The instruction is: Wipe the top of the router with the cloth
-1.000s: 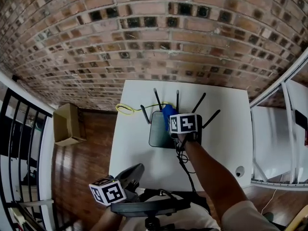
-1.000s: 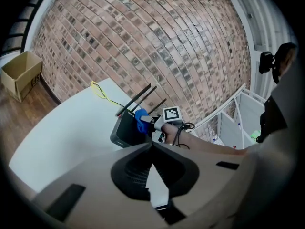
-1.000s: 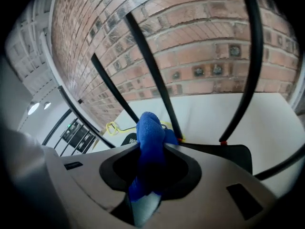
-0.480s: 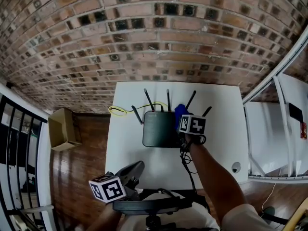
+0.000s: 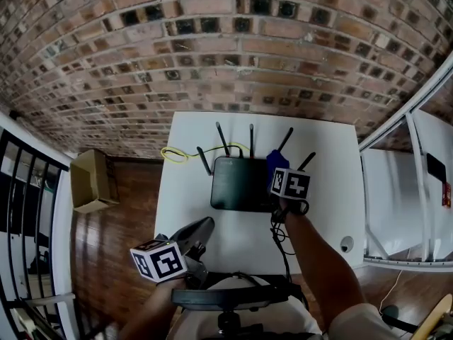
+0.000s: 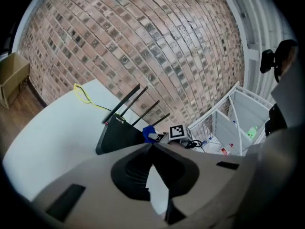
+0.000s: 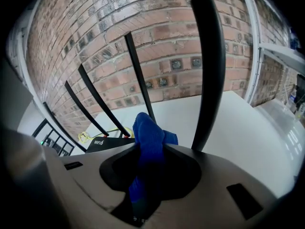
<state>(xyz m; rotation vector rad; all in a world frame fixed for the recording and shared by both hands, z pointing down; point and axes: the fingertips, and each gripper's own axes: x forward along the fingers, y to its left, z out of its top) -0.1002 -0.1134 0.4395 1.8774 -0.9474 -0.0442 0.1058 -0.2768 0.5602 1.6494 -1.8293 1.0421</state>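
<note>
Blue cloth (image 5: pixel 275 160), head view: pinched in the right gripper (image 5: pixel 279 171) at the 3 o'clock edge of the black router (image 5: pixel 243 184) on the white table (image 5: pixel 325 190); the left gripper (image 5: pixel 204 227) hangs at 7 o'clock. Left gripper view: jaws seemingly together, empty. Right gripper view: jaws clamp the cloth; the router lies at 10 o'clock.
</note>
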